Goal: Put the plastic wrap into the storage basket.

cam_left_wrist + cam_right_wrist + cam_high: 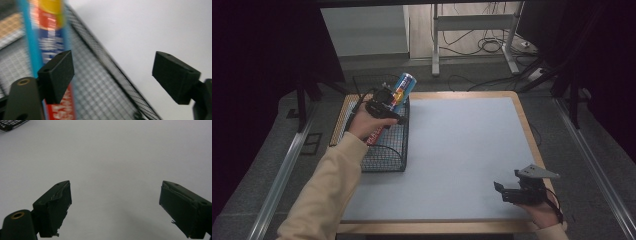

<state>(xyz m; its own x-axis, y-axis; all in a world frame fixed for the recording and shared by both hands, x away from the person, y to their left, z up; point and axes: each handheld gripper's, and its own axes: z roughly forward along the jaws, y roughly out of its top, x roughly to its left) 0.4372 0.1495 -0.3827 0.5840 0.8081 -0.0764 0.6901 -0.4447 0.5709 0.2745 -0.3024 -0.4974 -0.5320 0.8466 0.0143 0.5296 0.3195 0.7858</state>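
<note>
The table (pixel 462 150) in front of me is a wide grey top with a wooden edge, bare across the middle. At its far left corner sits a black wire basket (pixel 384 150), placed where my left arm reaches it easily. A tall can (pixel 399 92), blue and red with a yellow patch, leans in it at a slant, its top poking above the far rim; in the left gripper view the can (pixel 47 37) runs past the outside of one jaw, with the mesh behind.

My left claw (pixel 387 112) hovers over the basket, just beside the can. Its jaws stand wide apart with nothing between them, so I judge the can is resting on the wire, not on me.

My right claw (pixel 512 192) waits at the near right edge, well apart from the basket, jaws spread wide over bare tabletop and holding nothing.
</note>
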